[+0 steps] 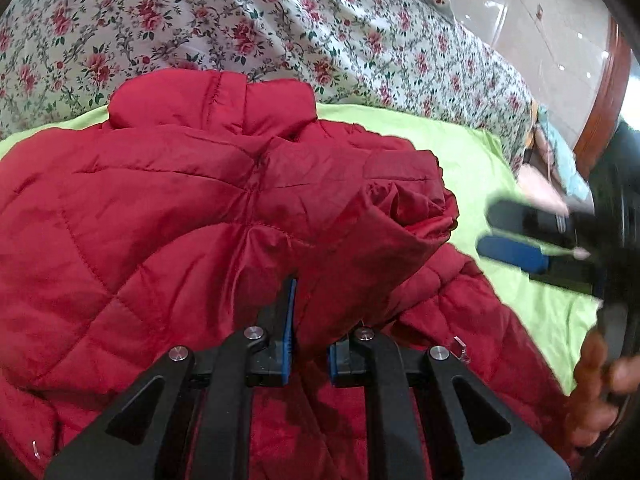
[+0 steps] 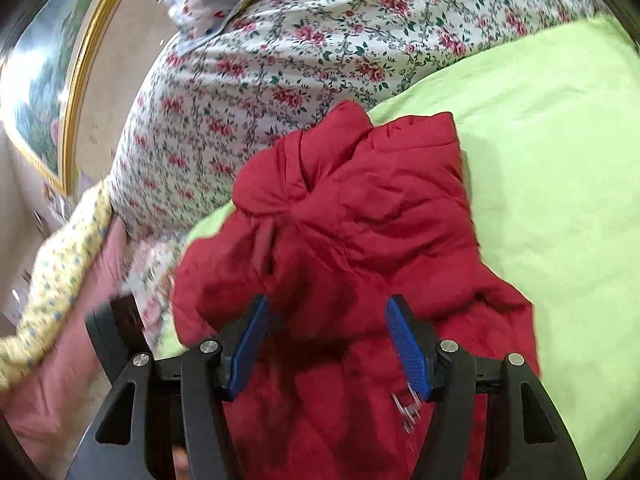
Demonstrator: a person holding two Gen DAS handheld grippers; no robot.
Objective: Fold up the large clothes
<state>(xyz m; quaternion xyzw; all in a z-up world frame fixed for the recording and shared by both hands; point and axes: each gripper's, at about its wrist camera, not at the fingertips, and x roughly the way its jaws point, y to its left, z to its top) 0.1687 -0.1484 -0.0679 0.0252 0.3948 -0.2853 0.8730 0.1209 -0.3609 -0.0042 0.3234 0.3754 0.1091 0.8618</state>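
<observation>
A red quilted jacket (image 1: 168, 208) lies crumpled on a lime green sheet (image 1: 472, 152), its collar towards the far side. My left gripper (image 1: 312, 304) is shut on a bunched fold of the jacket, and the cloth hides most of its right finger. At the right of the left wrist view, my right gripper (image 1: 508, 232) appears blurred above the green sheet, beside the jacket's edge. In the right wrist view my right gripper (image 2: 328, 320) stands open over the red jacket (image 2: 360, 208). Its blue pads (image 2: 250, 344) do not press the cloth.
A floral bedcover (image 1: 240, 16) spreads beyond the green sheet (image 2: 560, 160). A gold-framed painting (image 2: 76, 92) hangs at left, with yellow dotted cloth (image 2: 60, 272) and pink cloth below. A person's hand (image 1: 596, 392) is at lower right. A clear plastic clip (image 2: 406, 408) hangs from the jacket.
</observation>
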